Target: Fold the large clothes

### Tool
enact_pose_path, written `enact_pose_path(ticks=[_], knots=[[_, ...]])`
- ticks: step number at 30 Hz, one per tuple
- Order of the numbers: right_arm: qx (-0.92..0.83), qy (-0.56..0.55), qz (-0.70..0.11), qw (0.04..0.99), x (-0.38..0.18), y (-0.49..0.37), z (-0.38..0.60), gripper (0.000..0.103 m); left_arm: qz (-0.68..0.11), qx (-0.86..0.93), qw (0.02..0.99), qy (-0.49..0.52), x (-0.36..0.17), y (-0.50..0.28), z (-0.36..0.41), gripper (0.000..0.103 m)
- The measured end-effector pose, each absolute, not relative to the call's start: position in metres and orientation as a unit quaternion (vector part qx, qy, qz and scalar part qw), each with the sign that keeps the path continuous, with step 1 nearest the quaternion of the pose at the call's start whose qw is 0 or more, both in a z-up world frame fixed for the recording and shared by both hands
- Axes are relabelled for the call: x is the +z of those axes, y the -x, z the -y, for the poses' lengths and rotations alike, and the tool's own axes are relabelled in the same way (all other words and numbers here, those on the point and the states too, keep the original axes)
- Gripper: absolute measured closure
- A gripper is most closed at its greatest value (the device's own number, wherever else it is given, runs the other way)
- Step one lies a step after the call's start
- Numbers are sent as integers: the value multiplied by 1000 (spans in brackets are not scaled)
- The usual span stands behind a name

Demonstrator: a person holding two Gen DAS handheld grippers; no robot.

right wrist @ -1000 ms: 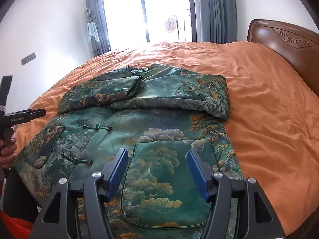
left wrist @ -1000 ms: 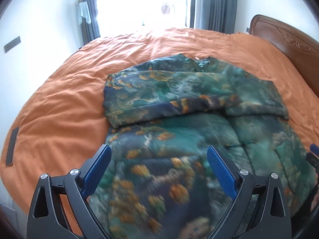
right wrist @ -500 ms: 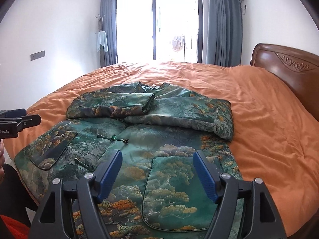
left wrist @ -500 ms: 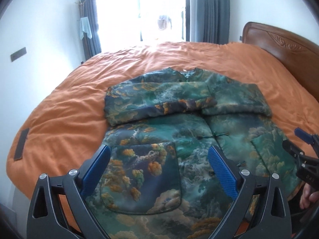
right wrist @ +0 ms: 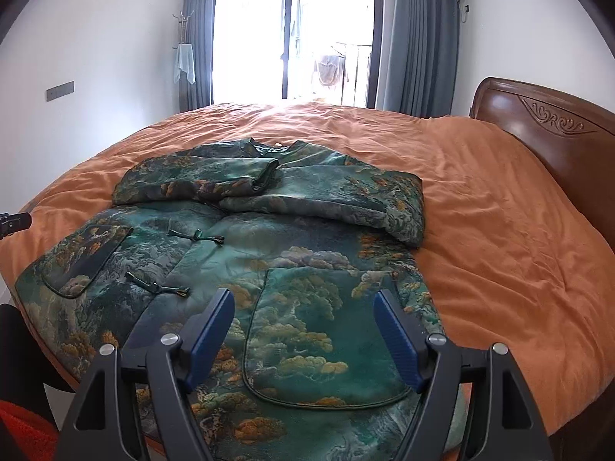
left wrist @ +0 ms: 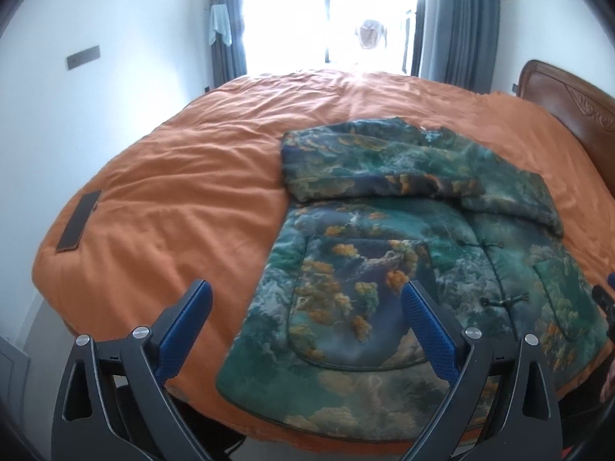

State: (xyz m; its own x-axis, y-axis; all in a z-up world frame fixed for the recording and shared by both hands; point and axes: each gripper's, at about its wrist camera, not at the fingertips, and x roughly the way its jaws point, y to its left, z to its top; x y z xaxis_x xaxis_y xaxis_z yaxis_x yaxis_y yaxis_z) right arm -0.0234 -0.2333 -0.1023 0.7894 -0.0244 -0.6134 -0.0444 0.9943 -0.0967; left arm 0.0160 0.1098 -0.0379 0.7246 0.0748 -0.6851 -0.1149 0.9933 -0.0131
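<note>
R gripper [right wrist: 303, 330]: jaws have just been opening, now wide apart w/ nothing between the pads; it hovers over the jacket's [right wrist: 238, 253] near hem, above a patch pocket [right wrist: 307, 330]. L gripper [left wrist: 307, 322] also spread wide and empty, hanging over the near edge of the bed [left wrist: 184, 199], one finger over bare orange cover, the other over the jacket's left pocket.

Meaning, as I read it: sleeve fold looks done, since both sleeves [right wrist: 269, 188] lie crossed over the chest toward the far side of the bed, and both tools are free. Next step prob. gripping the hem at the near edge to fold the body up.

Vs earlier: L view was centred on the jacket; now it's swung sideways, so the jacket sits right of frame and more bare cover plus a dark flat item [left wrist: 78, 221] near the bed's left edge shows. R view pulled back a bit; the window is fuller in frame. Jacket itself unmoved.
</note>
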Motion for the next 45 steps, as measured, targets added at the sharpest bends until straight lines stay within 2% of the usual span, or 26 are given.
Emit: enact_pose_path(ticks=[11, 20, 29, 36, 41, 45], knots=[[-43, 82, -377, 922, -107, 35, 294, 27, -434, 5, 901, -14, -85, -33, -140, 4], [-15, -34, -484, 875, -138, 34, 389, 27, -501, -61, 859, 79, -133, -49, -152, 4], [78, -96, -514, 849, -178, 13, 381, 25, -516, -106, 846, 88, -146, -49, -147, 3], [141, -104, -522, 835, -182, 11, 360, 26, -526, -124, 840, 43, -145, -39, -132, 3], [146, -161, -518, 827, -181, 10, 368, 26, -535, -123, 833, 60, -138, -39, -133, 20], [145, -197, -507, 826, -177, 6, 375, 26, -537, -123, 830, 89, -140, -43, -139, 24]])
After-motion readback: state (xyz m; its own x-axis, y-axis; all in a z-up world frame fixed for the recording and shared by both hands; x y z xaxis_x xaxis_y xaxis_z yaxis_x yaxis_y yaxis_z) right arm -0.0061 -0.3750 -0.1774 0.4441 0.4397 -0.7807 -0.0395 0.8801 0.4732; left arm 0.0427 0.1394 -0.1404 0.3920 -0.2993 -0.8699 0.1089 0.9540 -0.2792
